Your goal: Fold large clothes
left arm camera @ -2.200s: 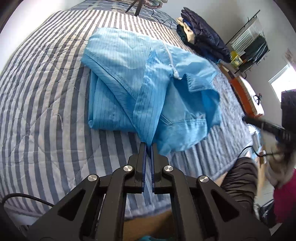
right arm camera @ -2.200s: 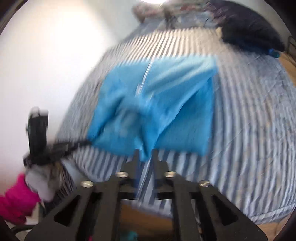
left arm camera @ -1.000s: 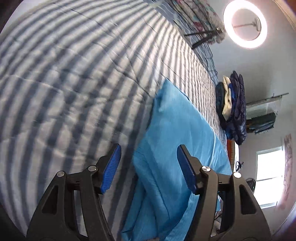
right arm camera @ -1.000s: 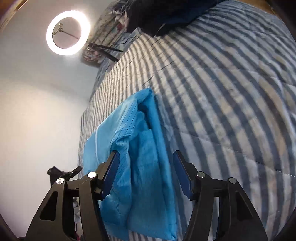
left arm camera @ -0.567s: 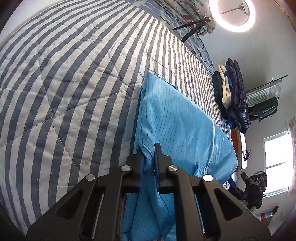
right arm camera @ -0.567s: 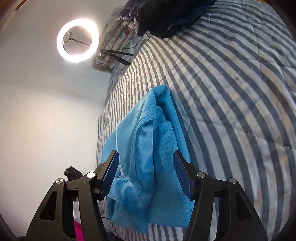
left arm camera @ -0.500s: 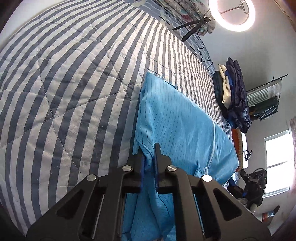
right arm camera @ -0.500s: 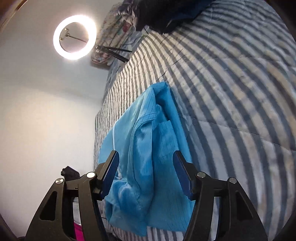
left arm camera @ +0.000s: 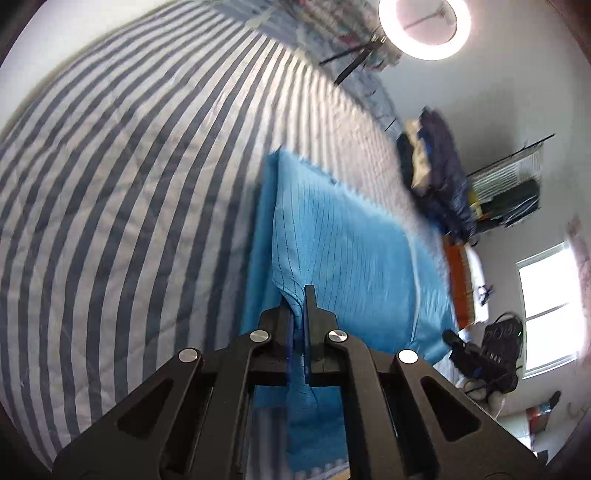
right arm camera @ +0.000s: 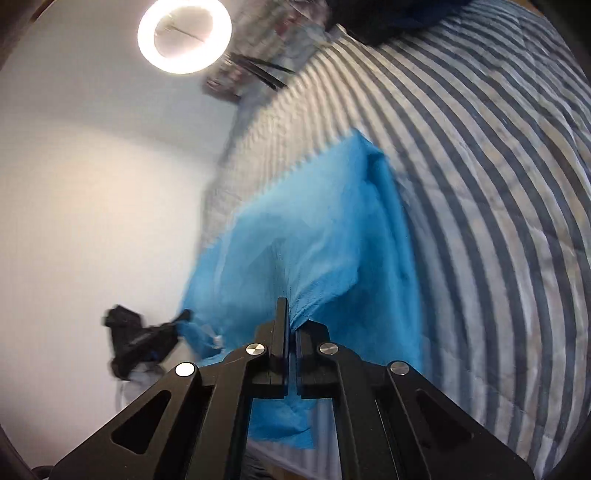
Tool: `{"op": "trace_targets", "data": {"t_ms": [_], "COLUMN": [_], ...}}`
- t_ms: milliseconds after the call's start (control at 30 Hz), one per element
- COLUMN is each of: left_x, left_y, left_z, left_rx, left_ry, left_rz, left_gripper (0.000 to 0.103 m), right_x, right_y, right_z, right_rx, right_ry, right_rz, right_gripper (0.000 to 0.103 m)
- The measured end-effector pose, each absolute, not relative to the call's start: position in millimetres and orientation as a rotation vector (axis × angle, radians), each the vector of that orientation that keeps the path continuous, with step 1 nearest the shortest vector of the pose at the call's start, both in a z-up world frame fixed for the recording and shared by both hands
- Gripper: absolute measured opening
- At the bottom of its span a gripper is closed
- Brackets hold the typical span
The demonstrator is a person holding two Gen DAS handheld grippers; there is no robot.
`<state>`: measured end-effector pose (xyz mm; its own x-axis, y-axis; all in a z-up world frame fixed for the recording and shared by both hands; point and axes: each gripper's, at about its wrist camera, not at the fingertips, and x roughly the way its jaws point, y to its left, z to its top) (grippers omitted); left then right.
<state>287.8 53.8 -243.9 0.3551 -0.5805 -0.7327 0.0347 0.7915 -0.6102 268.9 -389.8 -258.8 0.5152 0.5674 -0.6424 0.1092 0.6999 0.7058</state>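
A light blue pinstriped garment (left arm camera: 343, 251) lies partly folded on the striped bed. My left gripper (left arm camera: 298, 306) is shut on the garment's near edge, with cloth pinched between the fingers and hanging below them. In the right wrist view the same blue garment (right arm camera: 325, 236) is lifted and bunched at its near edge, where my right gripper (right arm camera: 290, 317) is shut on a fold of it. Each gripper shows in the other's view: the right gripper (left arm camera: 484, 360) at lower right, the left gripper (right arm camera: 140, 339) at lower left, holding the cloth's other end.
The bed has a blue and white striped quilt (left arm camera: 110, 166). A pile of dark clothes (left arm camera: 439, 184) sits at its far side, and a ring light (left arm camera: 424, 26) on a tripod stands beyond. A window (left arm camera: 550, 314) and clutter lie to the right.
Both grippers closed on the garment's near edge, the left first and then the right. The cloth has lifted off the quilt and both hands have drawn back with it.
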Motion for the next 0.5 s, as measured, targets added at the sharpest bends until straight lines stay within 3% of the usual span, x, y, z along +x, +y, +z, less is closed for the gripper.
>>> {"op": "trace_targets", "data": {"t_ms": [133, 300, 333, 400, 500], "left_x": [288.9, 294.9, 293.5, 285.9, 269.6], "left_y": [42.2, 29.8, 30.2, 34.6, 43.5], "left_z": [-289.1, -277.6, -270.4, -254.6, -230.2], "left_rx": [-0.522, -0.43, -0.418, -0.385, -0.359], "left_ry": [1.216, 1.192, 1.184, 1.141, 1.074], "left_rz": [-0.354, -0.348, -0.353, -0.339, -0.323], "left_gripper": [0.001, 0.002, 0.004, 0.022, 0.029], "right_x": [282.6, 286.2, 283.5, 269.7, 249.6], "right_y": [-388.4, -373.6, -371.2, -367.7, -353.3], "right_z": [-301.5, -280.3, -272.9, -250.6, -222.9], "right_rx": [0.757, 0.609, 0.579, 0.493, 0.38], "right_ry": [1.098, 1.118, 1.12, 1.079, 1.013], "right_rz": [0.211, 0.204, 0.199, 0.185, 0.22], "right_gripper": [0.001, 0.002, 0.003, 0.003, 0.003]}}
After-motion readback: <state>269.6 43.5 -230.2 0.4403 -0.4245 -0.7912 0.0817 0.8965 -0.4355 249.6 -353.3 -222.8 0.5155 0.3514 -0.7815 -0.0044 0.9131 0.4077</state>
